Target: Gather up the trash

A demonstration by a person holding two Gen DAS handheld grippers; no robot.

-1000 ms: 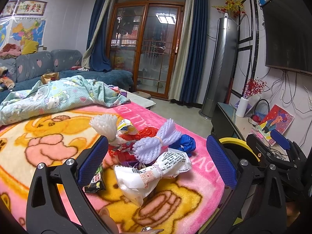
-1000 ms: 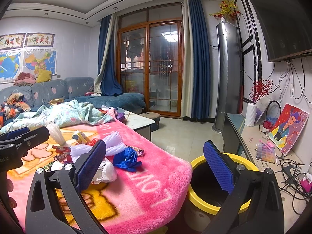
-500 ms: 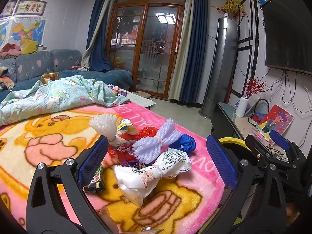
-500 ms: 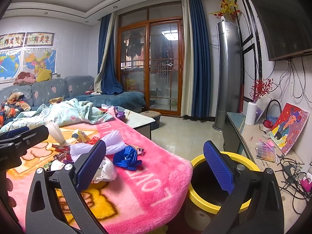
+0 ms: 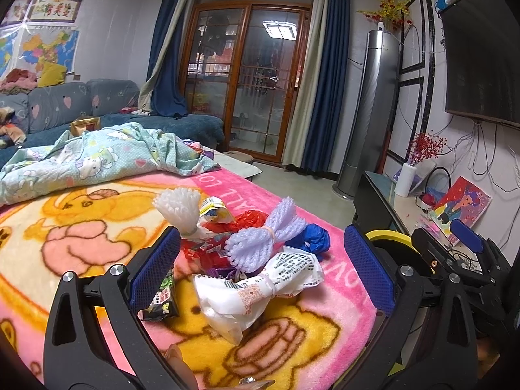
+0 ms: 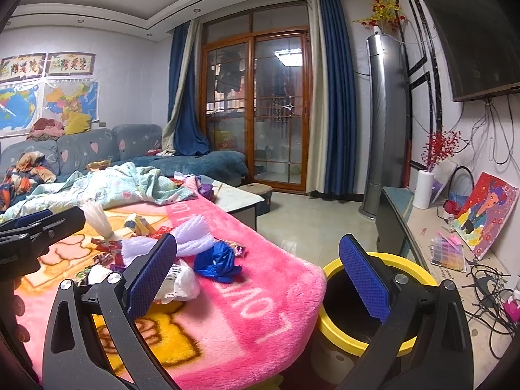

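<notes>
Both tongs, left (image 5: 260, 266) and right (image 6: 256, 273), are spread and empty. Trash pile (image 5: 247, 253) lies on the pink blanket (image 5: 341, 292), beside the yellow bin (image 6: 419, 276). Best to pinch the white bag's (image 5: 253, 295) tied neck, nearest the bin side.

Two foam nets lie in the trash pile: a white one (image 5: 178, 206) and a pale purple one (image 5: 265, 239). One white plastic bag (image 5: 256, 292) lies nearest the camera, and one crumpled blue bag (image 5: 310, 239) sits at the pile's far right edge. One yellow-and-white snack packet (image 5: 214, 213) and one dark wrapper (image 5: 161, 302) can be counted, along with red wrappers (image 5: 211, 250) (too tangled together to number). One yellow bin (image 6: 367, 305) stands beside the one pink blanket (image 6: 253, 295), and one pale green quilt (image 5: 97, 161) is bunched behind. Each gripper shows two blue fingers (image 5: 155, 268), four in all.
</notes>
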